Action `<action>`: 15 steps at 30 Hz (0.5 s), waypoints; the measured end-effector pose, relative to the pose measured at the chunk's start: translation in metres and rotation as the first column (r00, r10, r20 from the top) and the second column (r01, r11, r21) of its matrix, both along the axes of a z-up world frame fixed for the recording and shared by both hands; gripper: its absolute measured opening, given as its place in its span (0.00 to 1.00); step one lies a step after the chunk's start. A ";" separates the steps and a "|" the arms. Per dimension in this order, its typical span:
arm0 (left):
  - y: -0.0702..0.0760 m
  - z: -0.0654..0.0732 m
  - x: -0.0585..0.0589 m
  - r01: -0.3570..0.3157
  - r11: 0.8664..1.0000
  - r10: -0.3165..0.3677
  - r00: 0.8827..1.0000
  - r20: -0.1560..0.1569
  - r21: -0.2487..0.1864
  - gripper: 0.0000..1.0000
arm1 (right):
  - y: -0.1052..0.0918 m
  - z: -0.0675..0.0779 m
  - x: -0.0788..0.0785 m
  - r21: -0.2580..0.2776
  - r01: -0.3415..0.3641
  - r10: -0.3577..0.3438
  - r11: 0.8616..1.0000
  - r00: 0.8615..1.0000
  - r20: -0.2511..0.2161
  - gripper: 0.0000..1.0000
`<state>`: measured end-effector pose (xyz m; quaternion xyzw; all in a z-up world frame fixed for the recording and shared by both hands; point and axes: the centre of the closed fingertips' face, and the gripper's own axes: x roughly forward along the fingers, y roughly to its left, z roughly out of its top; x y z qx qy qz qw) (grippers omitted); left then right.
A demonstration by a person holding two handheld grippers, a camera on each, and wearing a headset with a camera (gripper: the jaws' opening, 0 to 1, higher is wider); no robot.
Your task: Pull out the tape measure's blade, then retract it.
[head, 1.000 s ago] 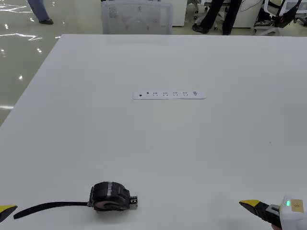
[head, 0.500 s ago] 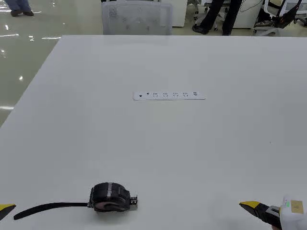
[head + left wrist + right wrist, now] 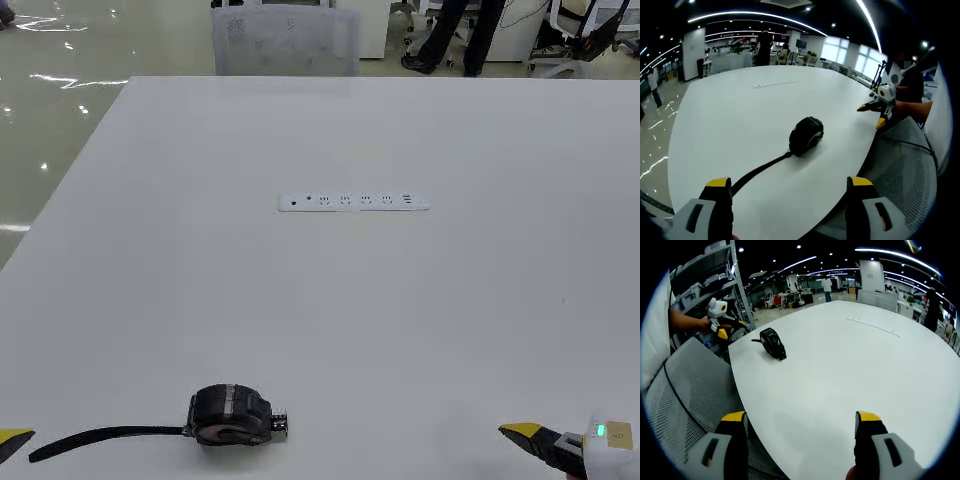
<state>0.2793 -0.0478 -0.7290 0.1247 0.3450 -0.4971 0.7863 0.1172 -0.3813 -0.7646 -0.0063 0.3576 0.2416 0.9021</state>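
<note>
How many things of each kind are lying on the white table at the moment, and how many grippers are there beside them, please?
tape measure: 1
power strip: 1
grippers: 2 (left gripper and right gripper, both with jaws apart and holding nothing)
Total: 4

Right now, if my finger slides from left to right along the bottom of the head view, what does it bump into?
left tongs → black strap → tape measure → right tongs
</note>
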 end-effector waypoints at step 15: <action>0.000 0.001 0.003 -0.004 1.000 0.004 1.000 0.002 -0.005 0.92 | 0.001 0.001 0.000 0.001 0.001 -0.001 1.000 1.000 0.001 0.90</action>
